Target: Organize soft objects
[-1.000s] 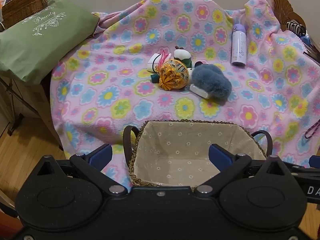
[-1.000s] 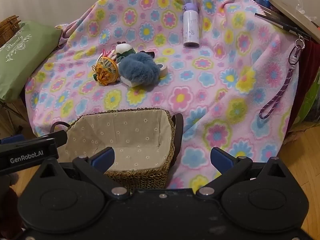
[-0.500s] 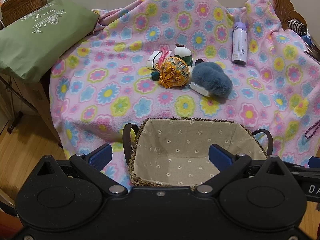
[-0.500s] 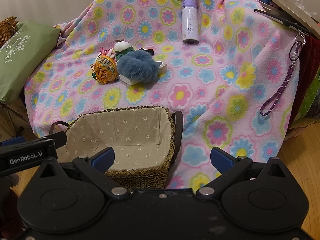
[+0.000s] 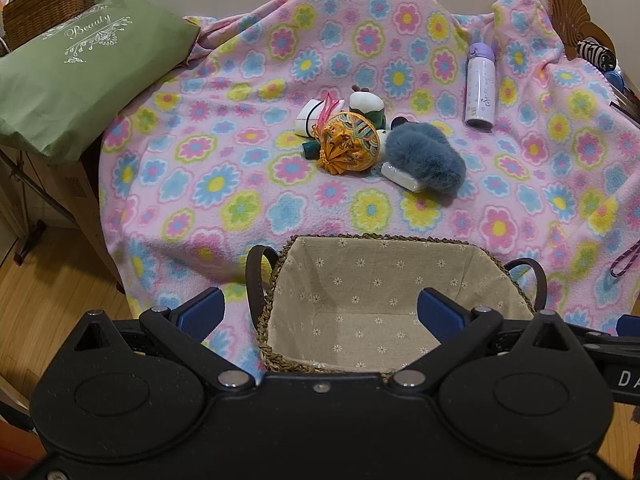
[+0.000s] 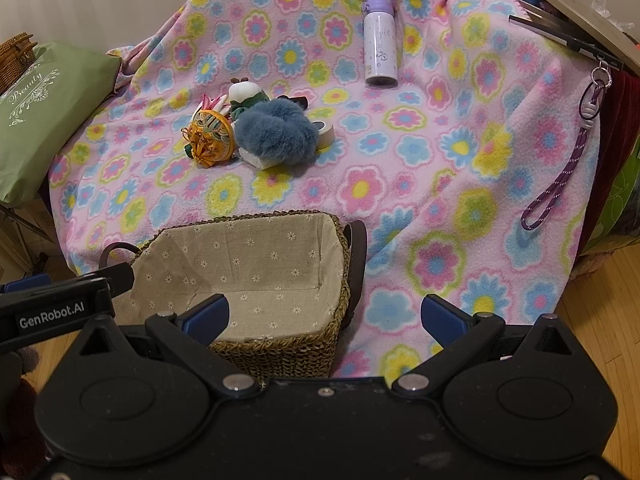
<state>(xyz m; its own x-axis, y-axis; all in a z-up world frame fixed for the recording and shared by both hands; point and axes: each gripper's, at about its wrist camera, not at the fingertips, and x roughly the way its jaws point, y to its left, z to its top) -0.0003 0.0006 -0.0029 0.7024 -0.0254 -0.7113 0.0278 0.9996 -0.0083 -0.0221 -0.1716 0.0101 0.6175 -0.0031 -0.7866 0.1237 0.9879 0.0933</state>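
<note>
A pile of small things lies mid-blanket: a fluffy blue-grey plush (image 5: 426, 156) (image 6: 274, 134), an orange patterned pouch (image 5: 349, 144) (image 6: 211, 139) and a white-and-green soft toy (image 5: 366, 105) (image 6: 246, 94). A cloth-lined woven basket (image 5: 280, 264) (image 6: 280, 352) stands at the blanket's near edge, nothing in it. My left gripper (image 5: 320, 308) is open above the basket, holding nothing. My right gripper (image 6: 324, 312) is open too, over the basket's right side, and it is empty.
The flowered pink blanket (image 5: 224, 184) (image 6: 440, 184) covers the surface. A lilac bottle (image 5: 480, 88) (image 6: 380, 54) lies far right of the pile. A green bag (image 5: 72, 68) sits left, a purple cord (image 6: 560, 176) hangs right. Wooden floor (image 5: 44, 304) lies below.
Both grippers have tipped or drawn back slightly, so the pile sits a little lower in each view. Nothing was taken hold of.
</note>
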